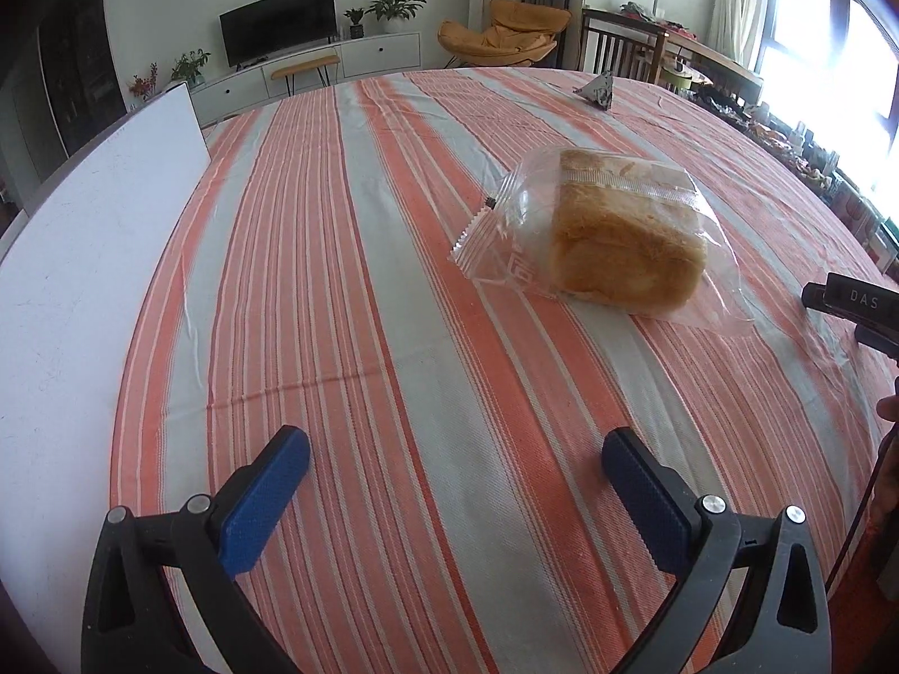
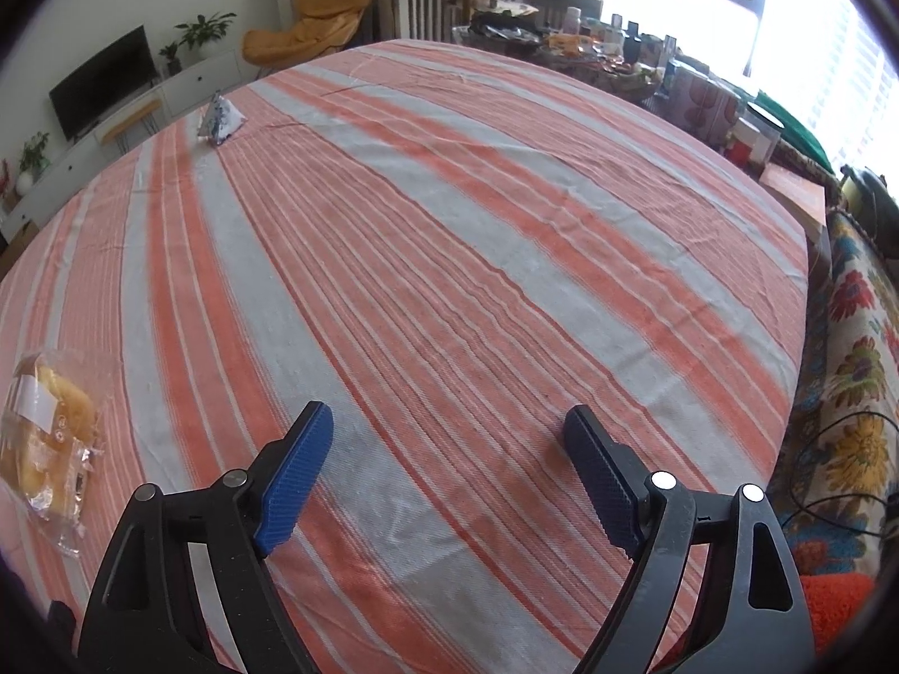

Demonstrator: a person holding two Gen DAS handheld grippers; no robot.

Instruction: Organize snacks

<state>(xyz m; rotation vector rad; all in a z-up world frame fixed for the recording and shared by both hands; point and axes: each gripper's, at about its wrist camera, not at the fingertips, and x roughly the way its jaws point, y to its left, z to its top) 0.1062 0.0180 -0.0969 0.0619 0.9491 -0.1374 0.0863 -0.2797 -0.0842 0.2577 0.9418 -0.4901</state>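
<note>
A loaf of bread in a clear plastic bag [image 1: 623, 236] lies on the striped tablecloth [image 1: 365, 281], ahead and to the right of my left gripper [image 1: 455, 449], which is open with nothing between its blue pads. The same bagged bread [image 2: 48, 438] shows at the left edge of the right wrist view. My right gripper [image 2: 449, 427] is open over bare cloth and holds nothing. A small pyramid-shaped snack packet [image 1: 596, 91] stands near the table's far edge, and the packet [image 2: 220, 119] appears far left in the right wrist view. Part of the right gripper's body [image 1: 854, 309] shows at the right edge.
A white board [image 1: 95, 258] lies along the table's left side. Beyond the far right edge stands a cluttered side table [image 2: 618, 50] with jars and boxes. A floral-covered seat [image 2: 854, 348] borders the table on the right. A chair and a TV cabinet stand further back.
</note>
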